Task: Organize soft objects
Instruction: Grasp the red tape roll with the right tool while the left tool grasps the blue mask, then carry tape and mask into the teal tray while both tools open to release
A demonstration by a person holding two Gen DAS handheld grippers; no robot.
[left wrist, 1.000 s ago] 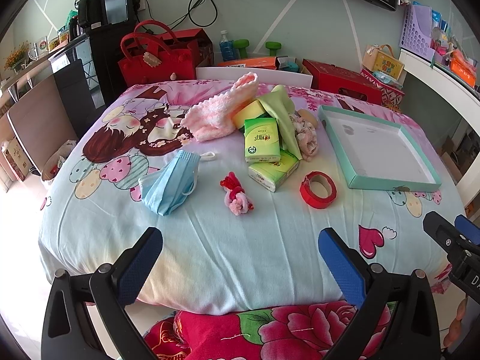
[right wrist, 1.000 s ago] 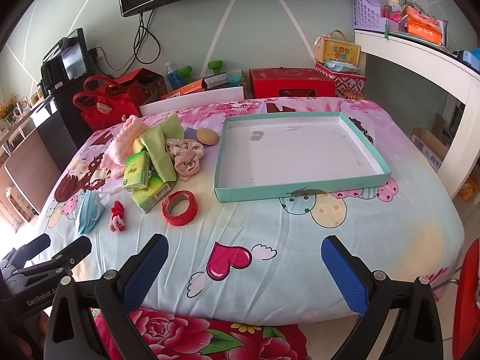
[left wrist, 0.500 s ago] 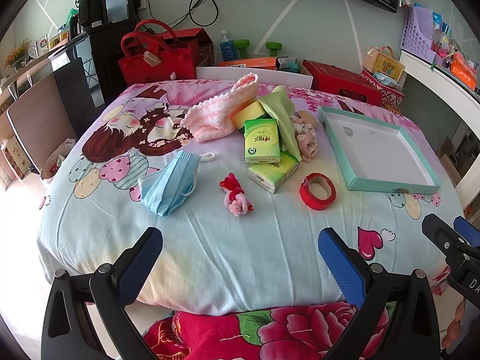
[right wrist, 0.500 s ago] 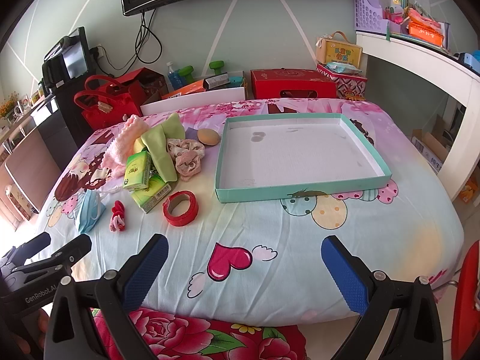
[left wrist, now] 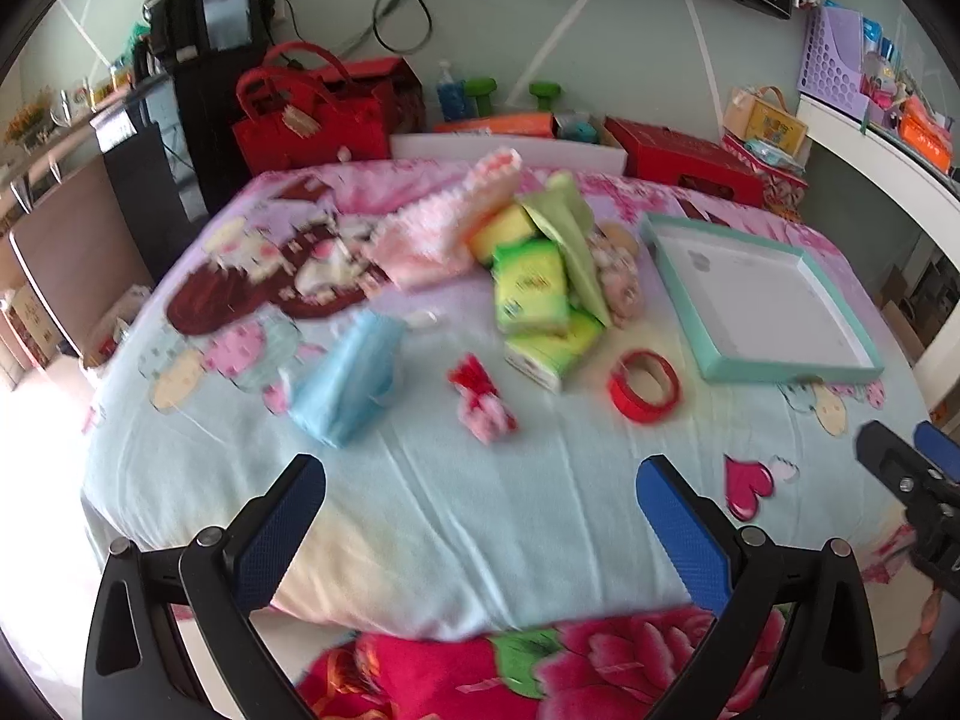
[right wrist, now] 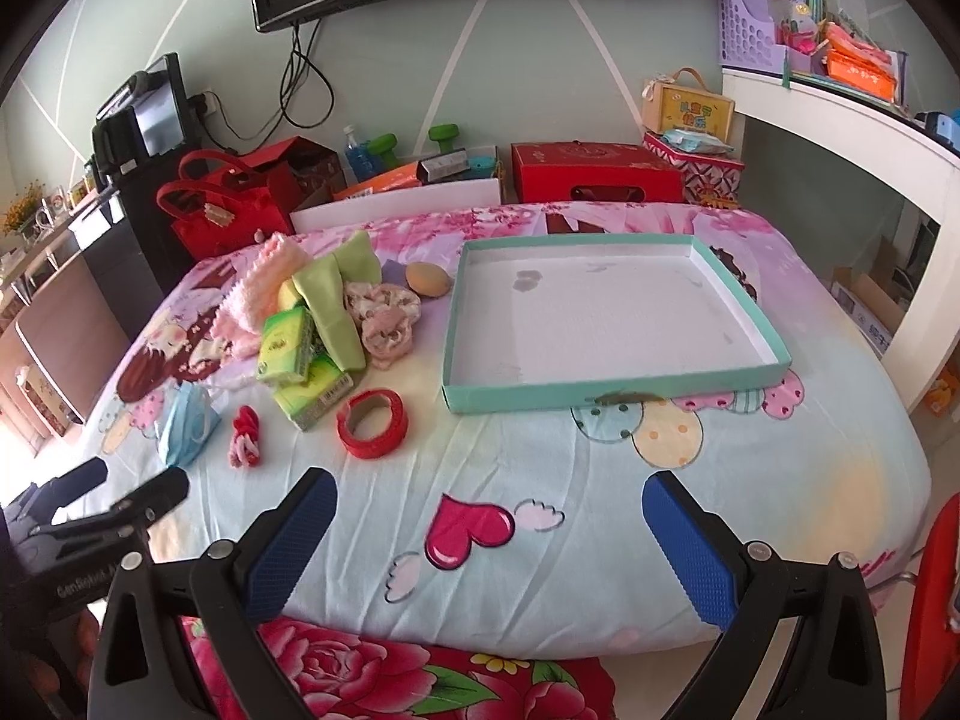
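Soft things lie on the cartoon bedsheet: a blue face mask (left wrist: pixel 351 381) (right wrist: pixel 185 423), a red-pink hair tie (left wrist: pixel 482 399) (right wrist: pixel 245 437), green tissue packs (left wrist: pixel 531 291) (right wrist: pixel 287 345), a pink knitted cloth (left wrist: pixel 447 219), a green cloth (right wrist: pixel 333 294) and a floral scrunchie (right wrist: pixel 387 315). An empty teal tray (right wrist: pixel 606 399) (left wrist: pixel 780 369) lies at the right. My left gripper (left wrist: pixel 480 516) is open and empty near the bed's front edge. My right gripper (right wrist: pixel 489 531) is open and empty, in front of the tray.
A red tape roll (right wrist: pixel 372 423) lies in front of the tissue packs, and a tan egg-shaped thing (right wrist: pixel 427 279) lies by the tray's far left corner. Red bags, boxes and dumbbells stand behind the bed. A white shelf (right wrist: pixel 870 138) runs along the right.
Both grippers have moved slightly forward toward the bed; the left wrist view is now blurred by motion. Nothing on the bed has moved.
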